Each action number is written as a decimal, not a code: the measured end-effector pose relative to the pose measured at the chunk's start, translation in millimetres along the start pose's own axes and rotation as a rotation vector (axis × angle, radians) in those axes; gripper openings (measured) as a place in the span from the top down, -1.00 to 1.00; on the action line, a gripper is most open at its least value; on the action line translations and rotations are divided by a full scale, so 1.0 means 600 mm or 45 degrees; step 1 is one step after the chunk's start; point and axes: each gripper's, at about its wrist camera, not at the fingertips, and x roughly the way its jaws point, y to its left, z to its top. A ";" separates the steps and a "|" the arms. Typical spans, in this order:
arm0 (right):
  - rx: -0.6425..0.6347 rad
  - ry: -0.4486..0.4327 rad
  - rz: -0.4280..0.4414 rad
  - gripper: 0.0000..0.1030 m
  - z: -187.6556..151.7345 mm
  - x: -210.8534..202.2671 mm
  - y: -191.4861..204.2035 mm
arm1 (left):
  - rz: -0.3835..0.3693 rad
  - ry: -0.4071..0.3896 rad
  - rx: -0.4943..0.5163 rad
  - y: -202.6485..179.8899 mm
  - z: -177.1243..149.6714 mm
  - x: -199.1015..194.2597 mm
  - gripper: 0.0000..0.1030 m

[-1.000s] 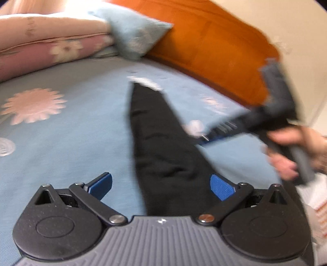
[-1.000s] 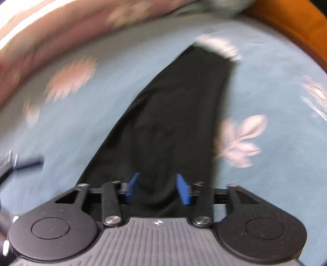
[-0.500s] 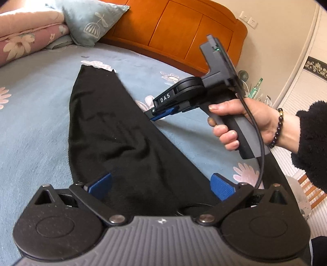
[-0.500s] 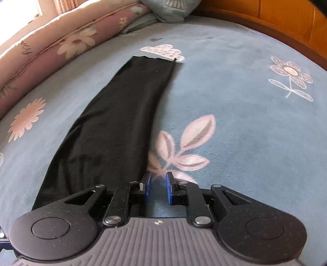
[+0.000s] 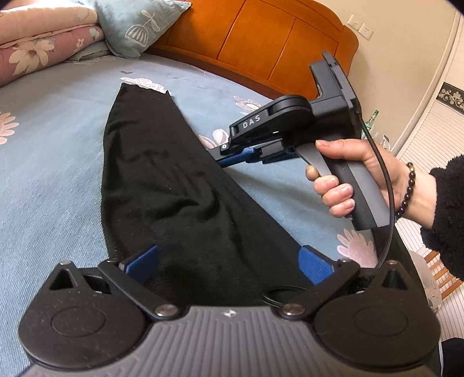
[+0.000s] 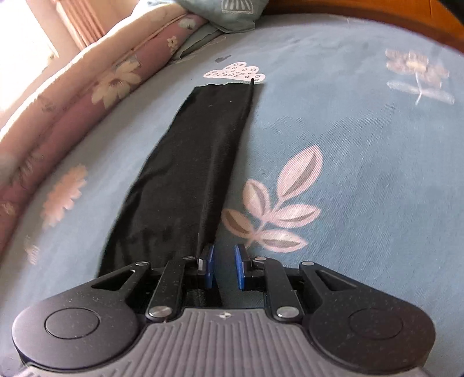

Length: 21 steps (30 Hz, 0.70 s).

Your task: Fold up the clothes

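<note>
Settled after a blurred sweep a second earlier, with the black garment [image 5: 162, 179] pulled out long and flat down the middle of the bedsheet [image 5: 52, 174]. Shifted the right gripper [image 6: 223, 266] off the cloth's centre to its right-hand edge, and narrowed its jaws from a straddle to a slim gap. Could not tell whether any fabric was caught between the pads. Held the left gripper [image 5: 229, 261] low over the garment's broad near end, at the bed's near edge, jaws spread wide and gripping nothing.

Judged the smoothing stage as about done and the first fold not yet made, with the right-hand edge the likely place to lift.

Looked like a soft, matte knit: narrow at the far end, cut off straight just short of the pillow [image 5: 136, 26] and the headboard [image 5: 261, 37] edge of the bed, then widening steadily toward the near edge. Showed a few shallow creases across the middle and a clean, straight right edge.
</note>
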 end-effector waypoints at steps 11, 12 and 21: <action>0.611 -0.007 0.435 0.43 -0.038 0.023 -0.103 | 0.018 0.010 -0.009 0.003 0.000 0.005 -0.98; 0.637 -0.017 0.459 0.36 -0.041 0.025 -0.108 | 0.017 0.011 -0.010 0.003 0.000 0.005 -0.98; 0.657 -0.083 0.569 -0.10 -0.019 0.043 -0.102 | 0.026 0.023 -0.019 0.006 -0.001 0.009 -0.98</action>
